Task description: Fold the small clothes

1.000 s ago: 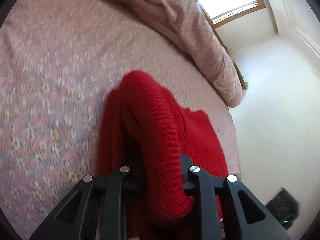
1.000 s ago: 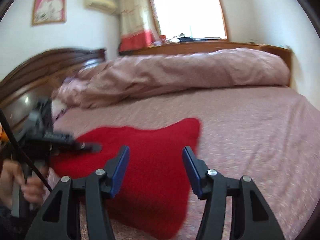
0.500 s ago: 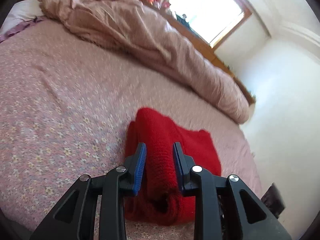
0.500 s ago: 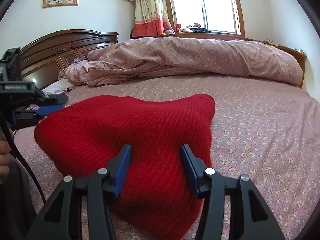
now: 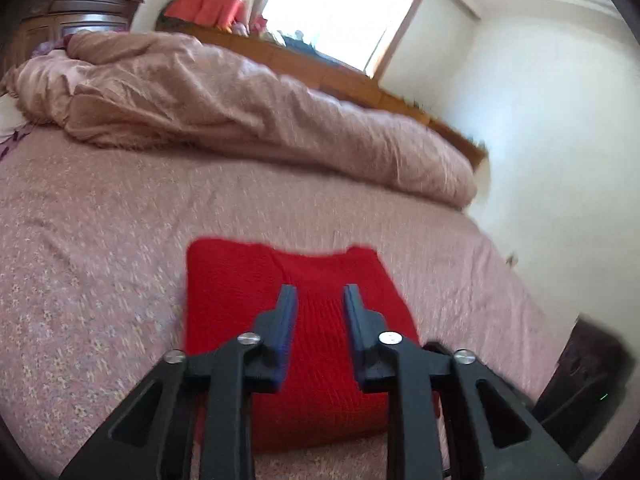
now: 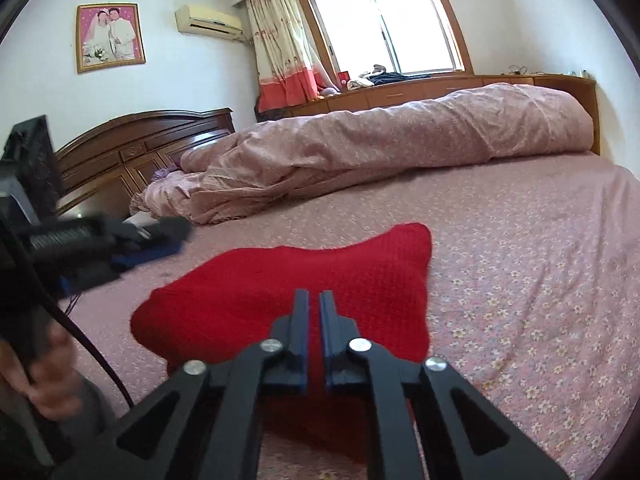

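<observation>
On the bed: a red sweater (image 5: 232,300) lies folded into a rough rectangle, flat on the sheet.
Bed (image 5: 100,240): under the sweater on every side, pink with a small flower print, soft and slightly rumpled.
Duvet (image 5: 240,112): beyond the sweater and well apart from it, a long crumpled roll of pale pink.
Sweater make: thick, coarse knit with visible ribs; matte and fuzzy; rounded corners and puffy edges rather than crisp creases.
Handling, judged: light, soft and limp. It will sag and stretch if lifted by one point, and layers may slide apart. The knit gives good grip and is not fragile, though loops could snag.
Where to hold, judged: at a corner or folded edge, pinching all layers together, one gripper on each of two corners.
Left gripper (image 5: 320,292): above the sweater's near half. Its jaws have just been closing and stand narrow, with nothing between them.
Right gripper (image 6: 314,298): over the sweater's near edge, closed to a thin slit. Whether it nips the knit cannot be told.
</observation>
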Tool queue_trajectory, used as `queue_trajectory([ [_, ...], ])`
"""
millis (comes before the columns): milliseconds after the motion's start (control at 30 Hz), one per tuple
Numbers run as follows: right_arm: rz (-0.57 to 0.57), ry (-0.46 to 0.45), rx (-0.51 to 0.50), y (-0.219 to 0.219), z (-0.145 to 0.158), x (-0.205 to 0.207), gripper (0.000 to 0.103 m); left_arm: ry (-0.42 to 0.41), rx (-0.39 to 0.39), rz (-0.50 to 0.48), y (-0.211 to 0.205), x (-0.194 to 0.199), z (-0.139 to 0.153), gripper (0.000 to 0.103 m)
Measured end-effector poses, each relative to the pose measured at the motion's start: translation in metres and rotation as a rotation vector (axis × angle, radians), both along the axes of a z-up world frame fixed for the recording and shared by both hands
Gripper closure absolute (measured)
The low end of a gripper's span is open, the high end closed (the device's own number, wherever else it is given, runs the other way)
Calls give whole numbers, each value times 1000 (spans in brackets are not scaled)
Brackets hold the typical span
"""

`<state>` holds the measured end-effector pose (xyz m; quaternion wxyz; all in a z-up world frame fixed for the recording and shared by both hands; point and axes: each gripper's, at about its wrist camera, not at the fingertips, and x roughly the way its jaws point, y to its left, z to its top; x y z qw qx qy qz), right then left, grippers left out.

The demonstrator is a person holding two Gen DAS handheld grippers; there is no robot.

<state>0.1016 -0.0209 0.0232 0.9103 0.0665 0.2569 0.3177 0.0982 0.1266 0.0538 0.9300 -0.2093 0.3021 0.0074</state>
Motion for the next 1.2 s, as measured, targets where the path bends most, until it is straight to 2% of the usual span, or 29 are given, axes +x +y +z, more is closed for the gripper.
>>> queue_trajectory([
  [167,29,21,-50,12,-6,0,101,157,23,1,-3,2,-36,98],
  [267,44,97,-101,20,-30,6,103,262,-26,10,-1,3,-63,99],
  [333,55,82,-120,21,-35,4,103,259,-47,23,0,-1,-68,99],
  [433,53,58,-171,25,-39,-1,103,264,-11,22,-4,-2,-69,99],
  [600,64,123,-160,19,-37,1,103,268,0,21,-11,-6,-70,99],
  [667,47,118,-156,17,-34,-1,103,265,-5,21,-11,-8,-69,99],
  [700,38,106,-144,16,-31,-3,103,262,4,25,-12,-9,-67,99],
  [800,48,31,7,10,-14,-11,103,248,13,34,-12,-7,-63,99],
  [900,96,63,-29,33,-15,3,103,232,14,43,-10,-8,-59,99],
  [1000,112,94,35,40,-27,13,103,212,1,51,-4,-7,-54,99],
  [1100,117,85,84,41,-24,17,103,205,-27,56,-4,-8,-53,99],
  [1200,118,81,65,52,-20,27,103,208,-15,56,-5,-7,-54,99],
])
